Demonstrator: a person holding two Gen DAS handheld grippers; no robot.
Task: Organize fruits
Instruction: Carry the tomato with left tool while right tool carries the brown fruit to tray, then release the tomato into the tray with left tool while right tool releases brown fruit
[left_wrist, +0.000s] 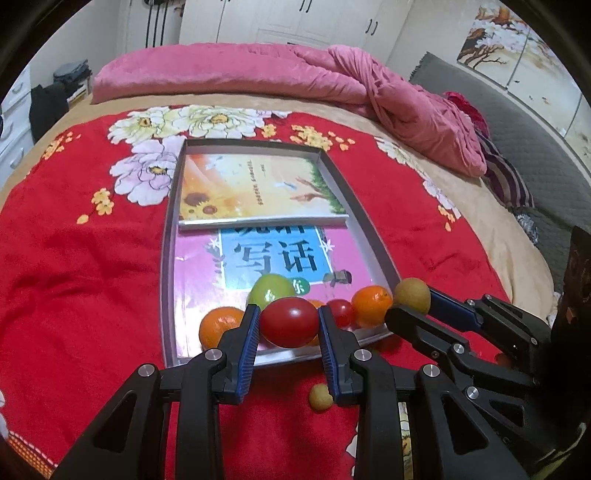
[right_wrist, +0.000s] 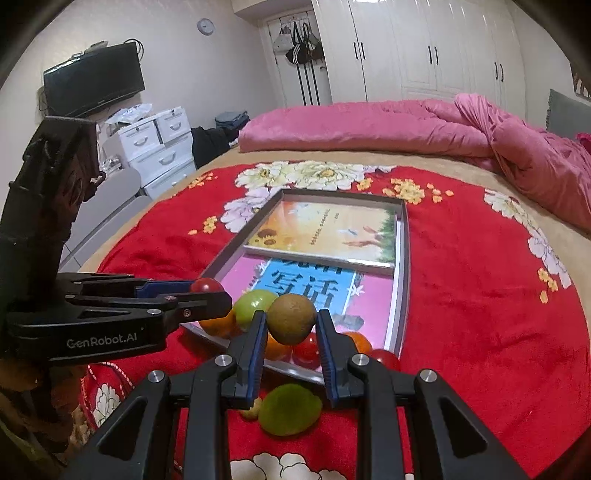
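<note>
Meanwhile, the left gripper (left_wrist: 289, 325) had its fingers clamped on a red tomato (left_wrist: 290, 322), held above the near end of a shallow grey tray (left_wrist: 168, 258) that lay on a red flowered blanket (left_wrist: 81, 258) on the bed. Beside it, the right gripper (right_wrist: 290, 326) had its fingers clamped on a brown kiwi (right_wrist: 291, 318) over the same near edge. Two picture books (left_wrist: 255, 188) covered the tray floor, and fruit crowded the near end under both grippers: a green apple (left_wrist: 272, 290), an orange (left_wrist: 218, 325) to the left, another orange (left_wrist: 370, 300) to the right and a small red tomato (left_wrist: 341, 312) between them. Outside the tray, on the blanket, lay a green fruit (right_wrist: 290, 410), a small yellowish fruit (left_wrist: 320, 397) and another red tomato (right_wrist: 386, 359). A pink quilt (left_wrist: 295, 74) was heaped at the bed's far side, well apart from the tray.
</note>
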